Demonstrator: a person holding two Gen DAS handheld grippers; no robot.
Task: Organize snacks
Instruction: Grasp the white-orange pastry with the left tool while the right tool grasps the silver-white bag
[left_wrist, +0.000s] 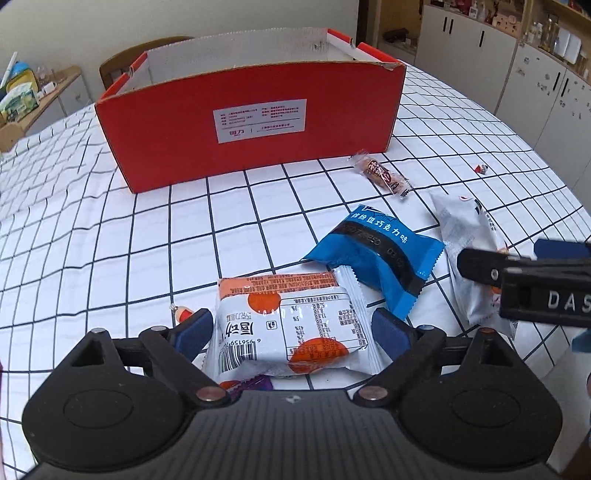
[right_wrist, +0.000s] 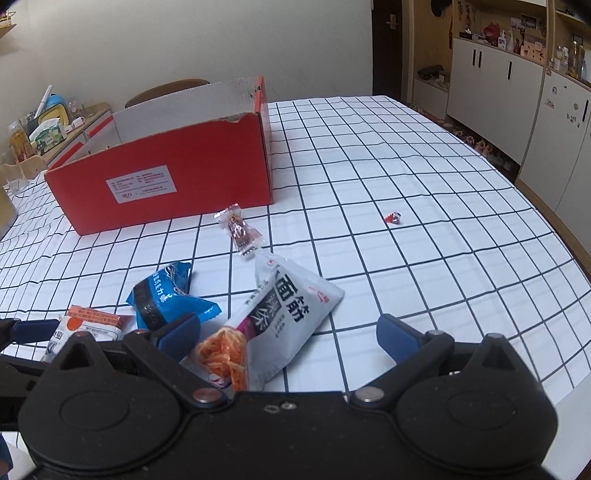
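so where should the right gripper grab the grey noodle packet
Across its narrow near end, by the orange noodle picture, coming in low from the near side. The grey packet lies flat, pointing away, between the open right gripper fingers.

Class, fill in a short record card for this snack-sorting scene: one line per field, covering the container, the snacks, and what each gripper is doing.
container: red box, open top, standing on the checked tablecloth
snacks on cloth: orange-dotted white packet, blue packet, grey-white noodle packet, small brown candy, tiny red wrapper
left gripper: jaws either side of the orange-dotted packet, contact unclear
right gripper: jaws open, noodle packet partly between them
snacks in box: cannot tell
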